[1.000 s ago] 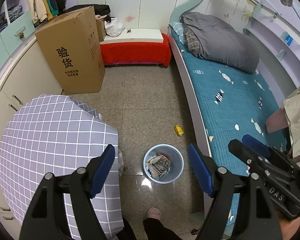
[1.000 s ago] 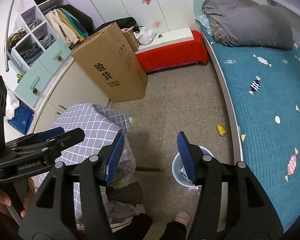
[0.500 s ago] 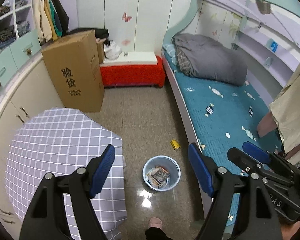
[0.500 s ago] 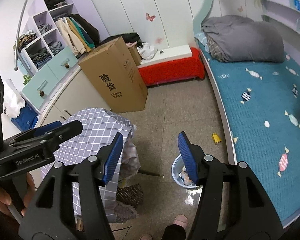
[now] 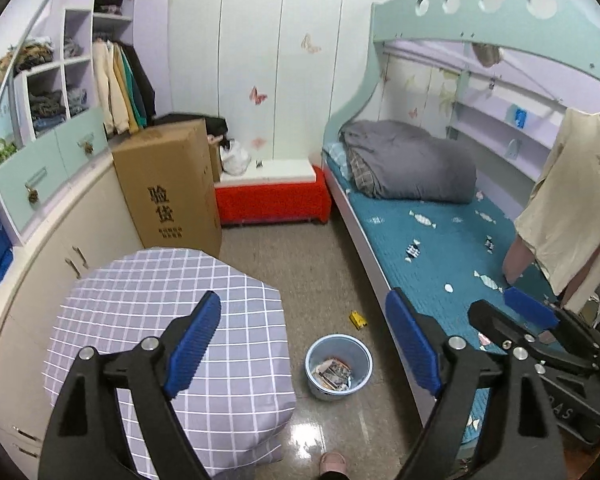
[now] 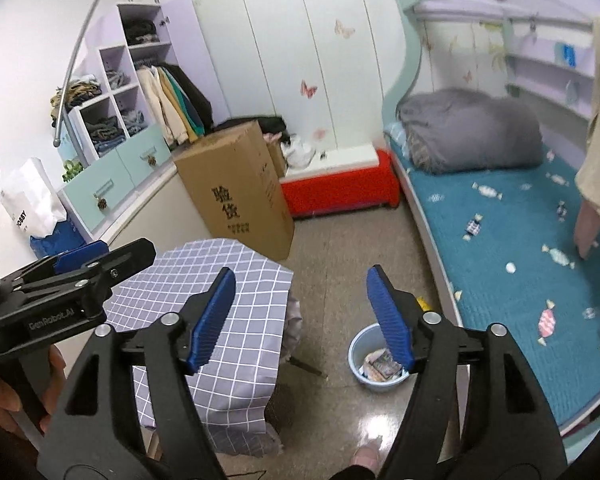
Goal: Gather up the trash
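I hold both grippers, left gripper (image 5: 302,344) and right gripper (image 6: 302,316), with jaws just opened wide and empty; the small yellow scrap (image 5: 358,319) lies below, beyond the round pale-blue plastic bin (image 5: 338,366).

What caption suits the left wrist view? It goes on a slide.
Open left gripper above a blue bin of trash, one yellow scrap left on the floor.

A: Where does the bin (image 5: 338,366) sit?
B: On the floor, the covered table (image 5: 168,340) at its nine o'clock, the bed (image 5: 440,236) at three, a small scrap (image 5: 358,319) at twelve.
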A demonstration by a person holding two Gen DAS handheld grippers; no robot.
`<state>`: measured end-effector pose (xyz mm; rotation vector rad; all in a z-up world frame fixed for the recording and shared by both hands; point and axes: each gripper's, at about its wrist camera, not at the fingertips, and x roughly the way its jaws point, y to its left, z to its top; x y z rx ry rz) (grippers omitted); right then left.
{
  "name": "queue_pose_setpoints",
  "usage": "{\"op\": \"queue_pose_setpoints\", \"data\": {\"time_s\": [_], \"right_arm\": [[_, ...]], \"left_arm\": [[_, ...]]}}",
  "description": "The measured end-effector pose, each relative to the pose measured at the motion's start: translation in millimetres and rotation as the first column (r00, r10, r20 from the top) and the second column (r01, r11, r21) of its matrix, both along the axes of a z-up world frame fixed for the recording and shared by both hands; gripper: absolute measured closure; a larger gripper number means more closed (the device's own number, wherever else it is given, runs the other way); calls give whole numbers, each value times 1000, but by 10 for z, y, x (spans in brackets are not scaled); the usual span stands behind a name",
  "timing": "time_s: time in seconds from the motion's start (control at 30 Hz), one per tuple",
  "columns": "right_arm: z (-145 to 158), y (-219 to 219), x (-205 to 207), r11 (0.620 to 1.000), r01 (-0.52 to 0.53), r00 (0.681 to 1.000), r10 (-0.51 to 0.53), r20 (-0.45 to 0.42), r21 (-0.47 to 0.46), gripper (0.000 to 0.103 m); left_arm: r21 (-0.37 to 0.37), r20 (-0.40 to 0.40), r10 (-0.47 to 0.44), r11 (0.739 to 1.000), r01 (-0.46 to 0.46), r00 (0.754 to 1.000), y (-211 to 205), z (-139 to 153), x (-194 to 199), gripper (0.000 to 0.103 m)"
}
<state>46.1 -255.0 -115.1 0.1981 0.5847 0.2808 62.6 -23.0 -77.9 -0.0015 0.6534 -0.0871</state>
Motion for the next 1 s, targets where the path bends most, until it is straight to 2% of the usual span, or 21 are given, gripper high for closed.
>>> {"op": "queue_pose_setpoints", "data": {"time_s": [0.2, 0.47, 0.73, 1.0], "right_arm": [[181, 162, -528, 999, 37, 995, -34, 91, -27, 29], [304, 311, -958, 997, 77, 983, -71, 170, -27, 23], [379, 391, -1171, 995, 86, 974, -76, 213, -39, 20], [391, 388, -1197, 994, 98, 971, -86, 222, -41, 19]], "left_arm": [[8, 89, -3, 1000, 3, 996, 184, 212, -562, 16], [9, 167, -18, 1000, 16, 986, 277, 329, -959, 10], [0, 213, -25, 1000, 26, 977, 324, 411, -1117, 8], [0, 229, -19, 1000, 20, 973, 348, 423, -1126, 8]]}}
